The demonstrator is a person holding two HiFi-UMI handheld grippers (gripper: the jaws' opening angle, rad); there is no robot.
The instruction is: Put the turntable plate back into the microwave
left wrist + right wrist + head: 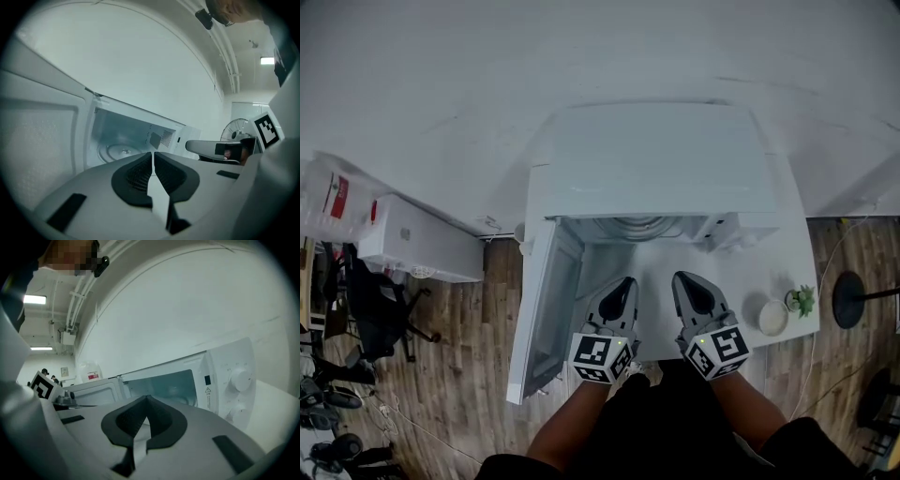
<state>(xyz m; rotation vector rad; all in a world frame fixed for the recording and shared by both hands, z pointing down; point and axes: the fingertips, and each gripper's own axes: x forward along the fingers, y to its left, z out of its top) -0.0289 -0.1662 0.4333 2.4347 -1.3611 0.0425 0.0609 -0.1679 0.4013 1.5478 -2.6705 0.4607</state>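
Observation:
The white microwave (656, 159) stands on a white table with its door (546, 300) swung open to the left. The glass turntable plate (642, 228) lies flat on the cavity floor and also shows in the left gripper view as a round plate (119, 151). My left gripper (623, 281) and right gripper (686, 278) hover side by side just in front of the opening. The left gripper (153, 154) is shut with nothing between its pads. The right gripper (146, 398) is shut too, its tips meeting on nothing. The dial panel (236, 380) sits right of the cavity.
A small white bowl (772, 317) and a little potted plant (803, 300) stand on the table (787, 253) right of the microwave. A second white appliance (417, 239) and an office chair (380, 309) are at the left. A fan (236, 126) stands further off.

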